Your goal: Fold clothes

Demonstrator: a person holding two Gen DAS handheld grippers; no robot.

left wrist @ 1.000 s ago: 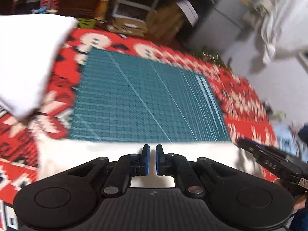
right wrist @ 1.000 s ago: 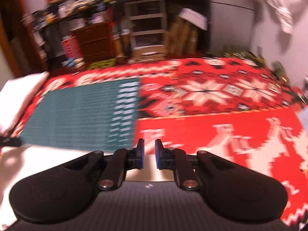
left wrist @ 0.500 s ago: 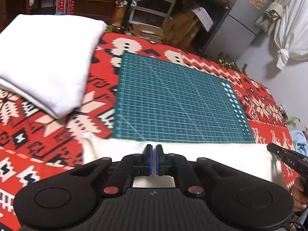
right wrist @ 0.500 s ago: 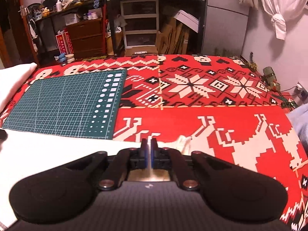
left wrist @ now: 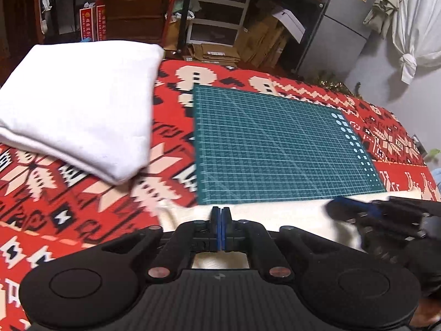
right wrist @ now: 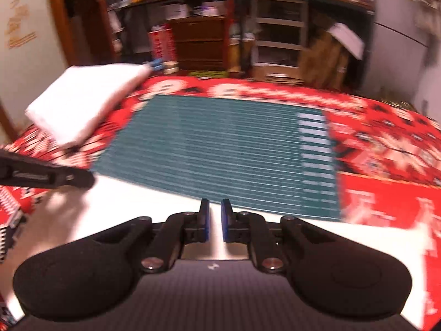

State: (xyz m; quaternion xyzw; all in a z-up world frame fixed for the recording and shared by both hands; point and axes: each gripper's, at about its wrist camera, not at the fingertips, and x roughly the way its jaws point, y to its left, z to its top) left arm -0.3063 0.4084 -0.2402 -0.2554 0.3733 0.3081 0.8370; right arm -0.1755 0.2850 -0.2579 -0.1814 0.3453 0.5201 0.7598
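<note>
Nearest in the left wrist view, the left hand-held gripper point(left wrist: 221, 222) has its blue pads pressed together; whether any cloth is pinched between them cannot be told. It hangs over the near edge of a cream-white cloth point(left wrist: 275, 212) that lies flat along the near edge of the surface point(left wrist: 82, 198), which is covered in a red, black and cream patterned fabric. To its right the right hand-held gripper point(left wrist: 358, 209) shows as a blurred black shape low over the same cloth.

In the right wrist view, which is smeared by motion, the right hand-held gripper point(right wrist: 214, 220) has its pads apart with a clear gap, nothing between them, and the pale cloth point(right wrist: 132, 193) spreads beneath and ahead of it. The left hand-held gripper point(right wrist: 82, 178) reaches in from the left edge, over the cloth's left part.

Just beyond the cloth lies a green cutting mat point(left wrist: 275, 146) with a white grid; the cloth's far edge overlaps the mat's near edge. Toward the far left corner of the surface rests a folded white garment point(left wrist: 80, 102), apart from the mat. Behind the surface stand cluttered shelves point(left wrist: 220, 13), cardboard boxes point(left wrist: 264, 41) and a grey fridge point(left wrist: 341, 27).
</note>
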